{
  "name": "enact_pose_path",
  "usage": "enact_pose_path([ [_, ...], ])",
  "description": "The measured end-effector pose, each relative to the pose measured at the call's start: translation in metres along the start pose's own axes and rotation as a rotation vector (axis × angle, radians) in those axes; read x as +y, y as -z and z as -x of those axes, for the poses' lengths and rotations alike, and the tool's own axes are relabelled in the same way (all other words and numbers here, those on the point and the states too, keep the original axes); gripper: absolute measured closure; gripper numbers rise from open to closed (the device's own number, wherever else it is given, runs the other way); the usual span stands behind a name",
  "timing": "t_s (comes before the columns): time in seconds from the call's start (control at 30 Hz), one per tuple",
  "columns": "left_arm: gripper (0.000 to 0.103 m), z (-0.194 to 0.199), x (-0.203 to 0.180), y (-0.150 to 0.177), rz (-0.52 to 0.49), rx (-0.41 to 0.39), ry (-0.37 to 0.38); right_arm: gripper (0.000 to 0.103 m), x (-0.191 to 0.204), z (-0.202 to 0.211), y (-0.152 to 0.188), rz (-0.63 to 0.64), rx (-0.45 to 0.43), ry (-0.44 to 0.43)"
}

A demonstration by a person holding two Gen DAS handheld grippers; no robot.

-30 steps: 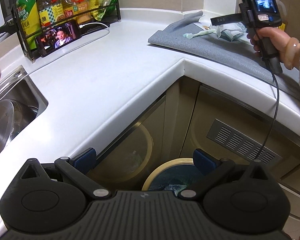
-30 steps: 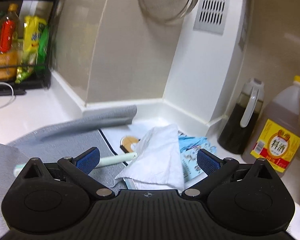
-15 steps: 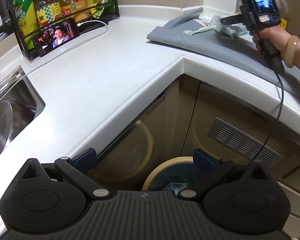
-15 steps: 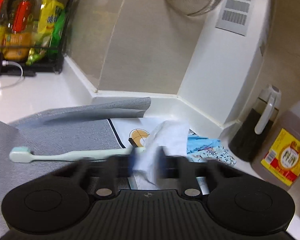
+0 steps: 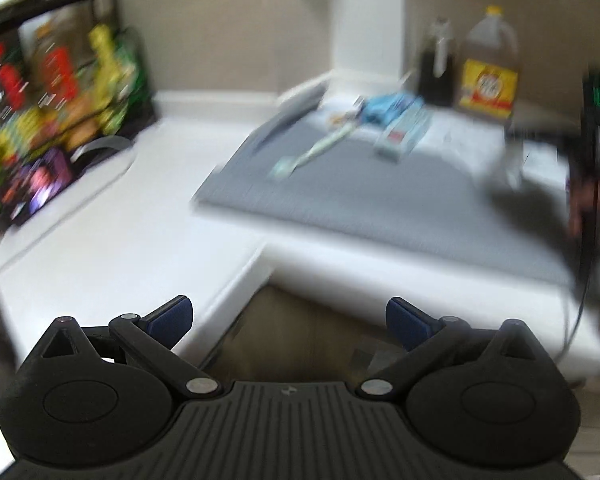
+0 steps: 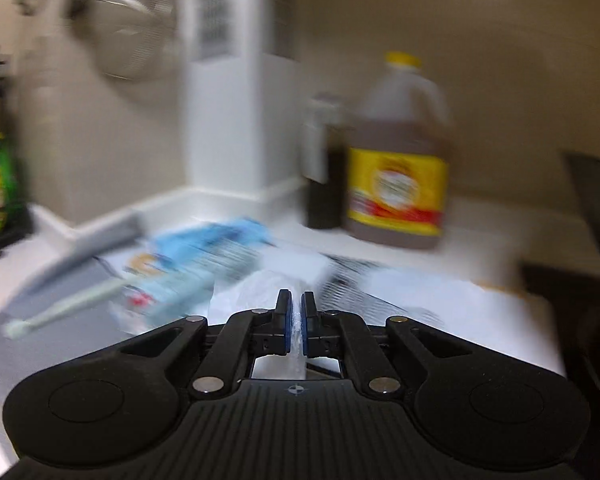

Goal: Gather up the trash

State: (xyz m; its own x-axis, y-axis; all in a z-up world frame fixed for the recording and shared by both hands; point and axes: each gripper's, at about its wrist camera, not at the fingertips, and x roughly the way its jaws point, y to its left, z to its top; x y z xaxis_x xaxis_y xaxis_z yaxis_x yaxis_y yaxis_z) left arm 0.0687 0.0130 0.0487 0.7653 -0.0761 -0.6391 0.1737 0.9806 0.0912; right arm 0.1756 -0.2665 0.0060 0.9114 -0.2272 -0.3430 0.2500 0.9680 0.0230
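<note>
Two pads of the right gripper are pressing together on a thin fold of white tissue, and that thinness is what we are watching. Only a sliver is showing between the pads, so we are judging the hold as slight: a quick swing toward the bin could be tearing the paper or letting it slide out. Most of the tissue is bunching just ahead of the fingertips and trailing to their left, where it is lying against the blue-and-white box. If it is snagging there, we are risking dragging the box along, or nudging the toothbrush lying farther left on the grey mat.

Farther ahead and right of the pads, the oil jug and the dark bottle are standing well clear, so we are not expecting trouble from them.

Both frames are smearing badly, so finer contact is hard to tell.

Our left gripper is hanging with its jaws wide apart and nothing between them, low by the counter edge, the trash lying far ahead of it.
</note>
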Motion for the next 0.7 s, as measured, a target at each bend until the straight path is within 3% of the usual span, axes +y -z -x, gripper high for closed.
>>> enact_pose_path([
  [0.07, 0.0, -0.013, -0.016, -0.027, -0.013, -0.041, 0.033, 0.093, -0.013, -0.003, 0.004, -0.019, 0.018, 0.032],
  [0.1, 0.0, -0.021, -0.024, -0.041, -0.022, -0.06, 0.051, 0.079, -0.019, -0.006, 0.004, -0.041, 0.028, 0.011],
  [0.13, 0.0, -0.03, -0.033, -0.056, -0.033, -0.078, 0.07, 0.063, -0.025, -0.008, 0.003, -0.07, 0.037, -0.021],
  [0.17, 0.0, -0.04, -0.042, -0.069, -0.045, -0.099, 0.084, 0.026, -0.028, -0.011, 0.002, -0.094, 0.042, -0.041],
  [0.2, 0.0, -0.05, -0.051, -0.081, -0.058, -0.116, 0.092, 0.004, -0.027, -0.012, 0.001, -0.103, 0.035, -0.051],
  [0.27, 0.0, -0.075, -0.069, -0.104, -0.088, -0.126, 0.098, 0.005, -0.027, -0.014, 0.004, -0.093, -0.007, -0.068],
  [0.37, 0.0, -0.118, -0.091, -0.13, -0.113, -0.088, 0.115, 0.004, -0.023, -0.029, 0.006, -0.057, 0.082, -0.074],
  [0.47, 0.0, -0.153, -0.109, -0.147, -0.117, -0.063, 0.144, 0.004, -0.021, -0.03, 0.006, -0.029, 0.086, -0.045],
  [0.7, 0.0, -0.211, -0.132, -0.159, -0.157, -0.031, 0.216, 0.0, -0.021, -0.049, 0.013, -0.01, 0.214, -0.057],
])
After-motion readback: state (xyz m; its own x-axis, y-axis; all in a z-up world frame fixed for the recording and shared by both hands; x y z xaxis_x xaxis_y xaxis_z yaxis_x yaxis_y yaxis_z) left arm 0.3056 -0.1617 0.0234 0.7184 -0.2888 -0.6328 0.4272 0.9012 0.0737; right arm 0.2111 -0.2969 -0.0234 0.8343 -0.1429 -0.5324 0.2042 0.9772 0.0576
